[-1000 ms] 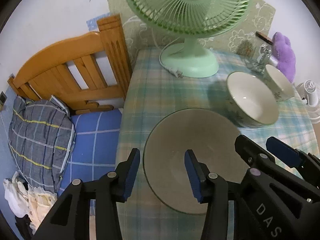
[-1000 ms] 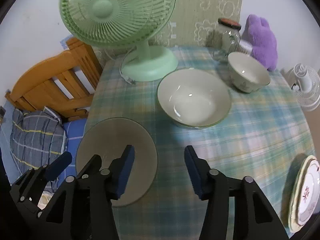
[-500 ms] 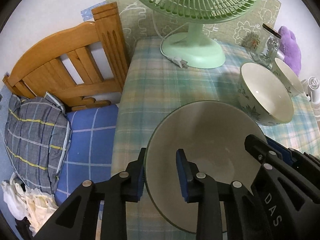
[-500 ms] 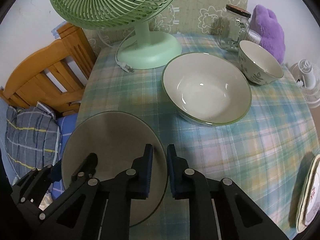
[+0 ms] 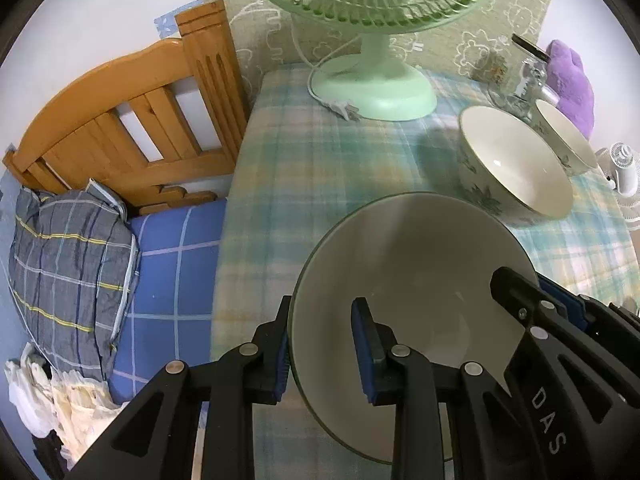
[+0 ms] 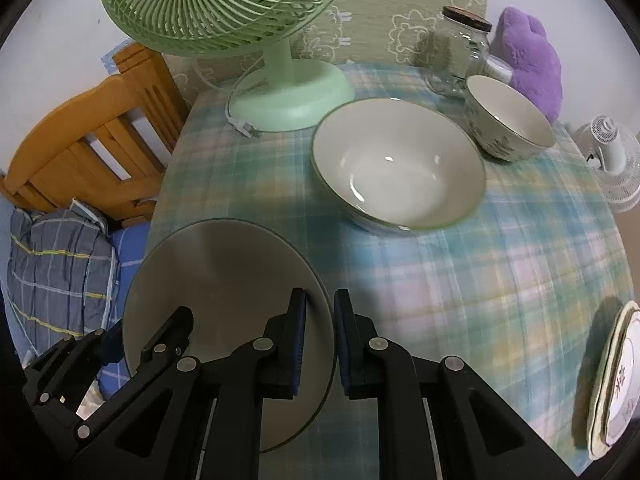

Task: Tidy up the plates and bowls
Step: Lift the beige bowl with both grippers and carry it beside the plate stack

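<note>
1. Two grippers share one grey plate (image 5: 412,276) in the left wrist view. The left gripper (image 5: 324,352) is closed on the plate's left rim, one finger outside the edge and the other inside on the plate's face. The right gripper (image 5: 560,312) shows at the plate's opposite rim; from this side its grip cannot be judged.

2. In the same view the large bowl (image 5: 516,160) and the small bowl (image 5: 564,136) stand separately on the checked tablecloth (image 5: 320,160), beyond the plate and near the green fan (image 5: 372,84). Neither is nested in the other.

3. In the right wrist view the right gripper (image 6: 320,340) pinches the plate's (image 6: 224,280) right rim, with the rim between its nearly touching pads. The left gripper (image 6: 116,340) appears at the plate's left edge. Whether the plate rests on the cloth or is lifted off it cannot be told.

4. A stack of patterned plates (image 6: 616,376) sits at the table's right edge in this view, well apart from the grey plate. The large bowl (image 6: 400,168) and small bowl (image 6: 512,120) stand side by side near a glass jar (image 6: 460,52).

5. As a judgement, the task is early: the grey plate is only gripped, not yet placed on the stack, and the bowls remain to be stacked.
</note>
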Tool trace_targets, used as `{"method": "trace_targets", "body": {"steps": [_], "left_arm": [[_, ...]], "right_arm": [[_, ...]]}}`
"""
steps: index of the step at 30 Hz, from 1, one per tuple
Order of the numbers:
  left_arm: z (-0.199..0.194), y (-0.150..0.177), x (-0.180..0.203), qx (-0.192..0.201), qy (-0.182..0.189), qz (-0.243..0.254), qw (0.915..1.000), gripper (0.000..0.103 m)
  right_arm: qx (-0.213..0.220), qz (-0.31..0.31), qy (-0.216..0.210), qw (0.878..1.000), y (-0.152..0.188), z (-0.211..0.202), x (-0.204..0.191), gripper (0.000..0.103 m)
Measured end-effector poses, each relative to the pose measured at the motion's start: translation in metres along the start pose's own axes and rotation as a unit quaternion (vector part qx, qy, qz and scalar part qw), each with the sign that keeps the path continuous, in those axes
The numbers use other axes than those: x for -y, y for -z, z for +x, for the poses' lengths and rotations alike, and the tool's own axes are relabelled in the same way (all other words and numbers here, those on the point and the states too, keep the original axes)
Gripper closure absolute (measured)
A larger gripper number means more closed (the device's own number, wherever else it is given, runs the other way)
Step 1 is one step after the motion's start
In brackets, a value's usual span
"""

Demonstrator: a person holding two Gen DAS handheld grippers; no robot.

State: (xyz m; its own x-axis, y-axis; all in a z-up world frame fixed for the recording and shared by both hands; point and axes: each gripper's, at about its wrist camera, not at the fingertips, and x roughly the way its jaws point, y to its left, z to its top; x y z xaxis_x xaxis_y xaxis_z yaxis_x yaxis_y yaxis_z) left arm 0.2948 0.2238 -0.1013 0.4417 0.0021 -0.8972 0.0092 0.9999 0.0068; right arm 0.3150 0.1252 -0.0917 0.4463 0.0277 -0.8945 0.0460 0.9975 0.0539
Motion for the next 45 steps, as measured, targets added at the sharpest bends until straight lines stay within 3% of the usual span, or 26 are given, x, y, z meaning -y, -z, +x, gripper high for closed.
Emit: {"method": "trace_targets", "body": {"steps": [11,28,45], "left_arm": [[-0.023,0.034,0.049,-0.011,0.004,0.007,0.9999,0.077],[-0.068,0.075,0.153,-0.011,0.001,0.000,0.9999,0.077],[-0.066,0.115,0.211,-0.038,-0.006,-0.023,0.9990,0.077]], "right_arm": [[-0.011,0.010,0.007,1.000,0.032,-0.024,0.045,0.085],[-0.007,0.008,0.005,1.000,0.076,-0.078,0.152,0.085],[-0.024,-0.024,-0.001,0.999,0.108,-0.082,0.216,0.085]]}}
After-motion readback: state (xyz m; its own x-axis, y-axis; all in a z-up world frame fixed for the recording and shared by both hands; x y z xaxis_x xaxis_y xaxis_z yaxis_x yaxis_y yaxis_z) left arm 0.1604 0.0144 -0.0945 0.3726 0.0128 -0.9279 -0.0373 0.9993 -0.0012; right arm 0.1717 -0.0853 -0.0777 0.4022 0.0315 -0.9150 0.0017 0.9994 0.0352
